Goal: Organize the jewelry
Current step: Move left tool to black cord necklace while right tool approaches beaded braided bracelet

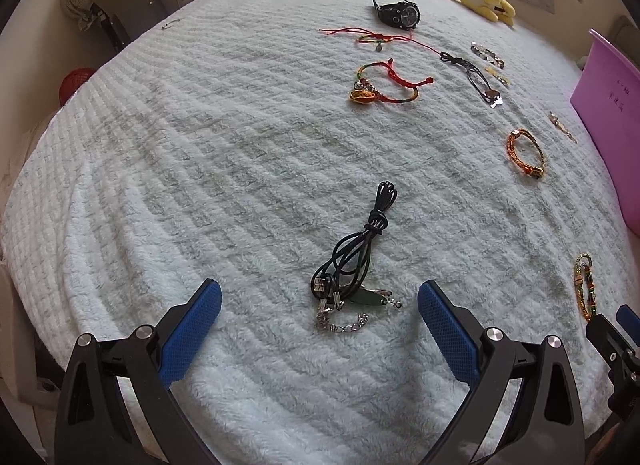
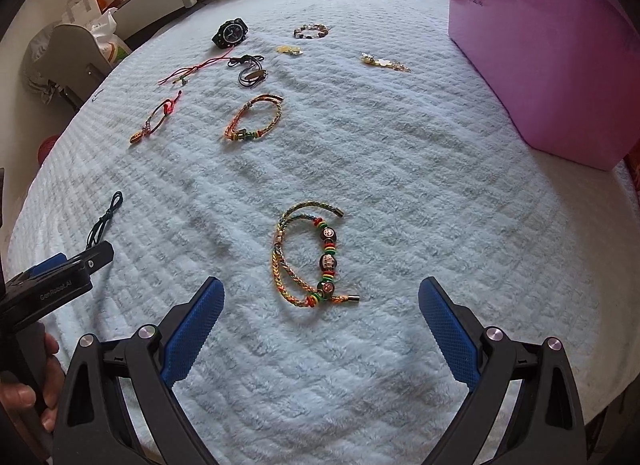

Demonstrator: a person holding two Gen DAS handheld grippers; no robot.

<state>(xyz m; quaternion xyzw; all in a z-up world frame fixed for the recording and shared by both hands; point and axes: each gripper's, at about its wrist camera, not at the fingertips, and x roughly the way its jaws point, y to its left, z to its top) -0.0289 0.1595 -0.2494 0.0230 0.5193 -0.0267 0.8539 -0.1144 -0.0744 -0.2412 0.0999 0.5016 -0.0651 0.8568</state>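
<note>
1. Left gripper (image 1: pixel 318 297), jaws wide apart, holds nothing; the black cord necklace (image 1: pixel 354 251) lies between its fingertips on the blanket (image 1: pixel 200 165).
2. Right gripper (image 2: pixel 320 297), likewise spread and empty, frames the beaded braided bracelet (image 2: pixel 310 257) mid-blanket; the purple bin (image 2: pixel 540 53) sits at the right edge.

Purple bin (image 1: pixel 608 89) cut by frame edge right of the left tool; its handwritten label unreadable. Right gripper (image 1: pixel 624 329) only partly in at lower right, jaws not clear. Small charms (image 1: pixel 562 125) far ahead-right too tiny to identify. From the right wrist, left gripper (image 2: pixel 60 265) cropped at left edge, black cord necklace (image 2: pixel 106 217) half hidden behind it.
</note>
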